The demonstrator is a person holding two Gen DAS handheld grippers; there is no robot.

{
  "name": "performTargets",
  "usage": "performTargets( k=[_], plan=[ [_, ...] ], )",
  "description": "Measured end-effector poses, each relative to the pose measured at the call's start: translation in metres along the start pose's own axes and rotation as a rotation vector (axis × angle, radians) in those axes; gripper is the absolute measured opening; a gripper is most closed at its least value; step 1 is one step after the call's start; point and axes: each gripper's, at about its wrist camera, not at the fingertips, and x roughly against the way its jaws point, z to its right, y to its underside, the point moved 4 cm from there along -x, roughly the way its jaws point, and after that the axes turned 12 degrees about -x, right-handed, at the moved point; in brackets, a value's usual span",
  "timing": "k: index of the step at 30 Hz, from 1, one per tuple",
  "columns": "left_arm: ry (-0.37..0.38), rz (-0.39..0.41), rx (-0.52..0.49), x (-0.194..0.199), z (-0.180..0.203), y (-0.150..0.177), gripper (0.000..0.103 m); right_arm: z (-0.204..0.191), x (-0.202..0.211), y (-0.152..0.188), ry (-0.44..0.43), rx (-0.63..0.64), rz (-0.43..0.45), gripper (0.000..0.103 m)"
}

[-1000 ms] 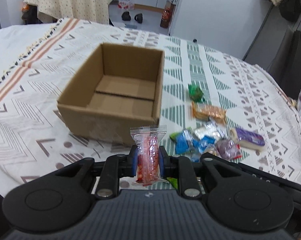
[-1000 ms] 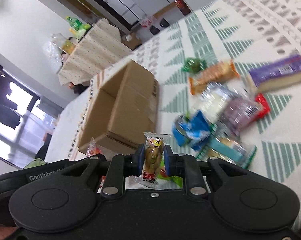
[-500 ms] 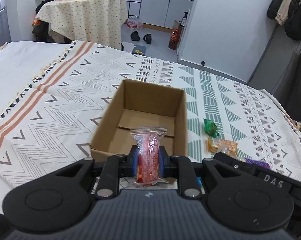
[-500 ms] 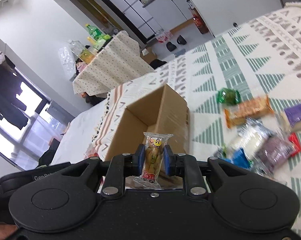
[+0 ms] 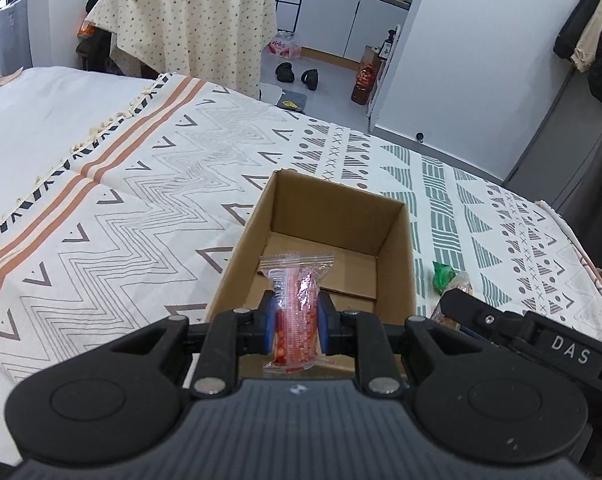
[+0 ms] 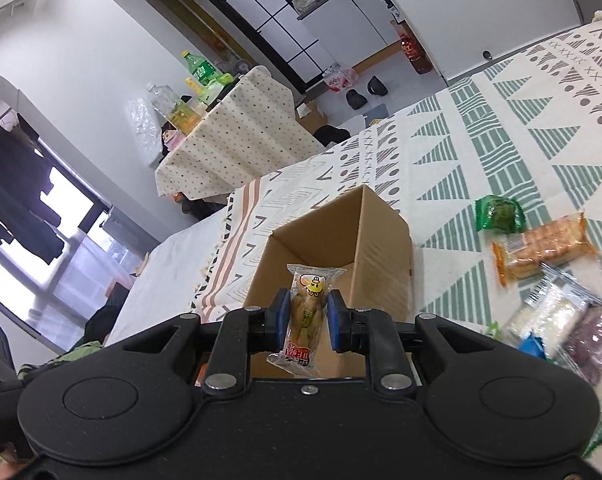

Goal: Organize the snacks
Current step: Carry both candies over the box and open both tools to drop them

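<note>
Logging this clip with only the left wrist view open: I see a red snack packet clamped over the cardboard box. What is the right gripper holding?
Observer: The right gripper is shut on a clear packet with a yellow cartoon face.
Operator: Is it over the box too?
Observer: It is lined up with the cardboard box, at its near edge.
Operator: How many snacks remain outside?
Observer: Several: a green packet, an orange cracker pack and a blurred pile nearer the camera.
</note>
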Motion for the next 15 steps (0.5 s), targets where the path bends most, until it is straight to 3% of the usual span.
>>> performTargets(
  k=[8, 11, 15],
  plan=[
    [0.009, -0.023, 0.046, -0.017, -0.014, -0.001, 0.024, -0.001, -0.020, 0.000, -0.006, 0.003, -0.021, 0.021],
    [0.003, -0.044, 0.062, -0.021, -0.018, -0.001, 0.026, 0.002, -0.022, 0.001, 0.012, -0.013, -0.016, 0.031],
    [-0.008, -0.065, 0.079, -0.021, -0.020, 0.002, 0.044, 0.007, -0.020, 0.002, 0.015, -0.029, -0.029, 0.044]
  ],
)
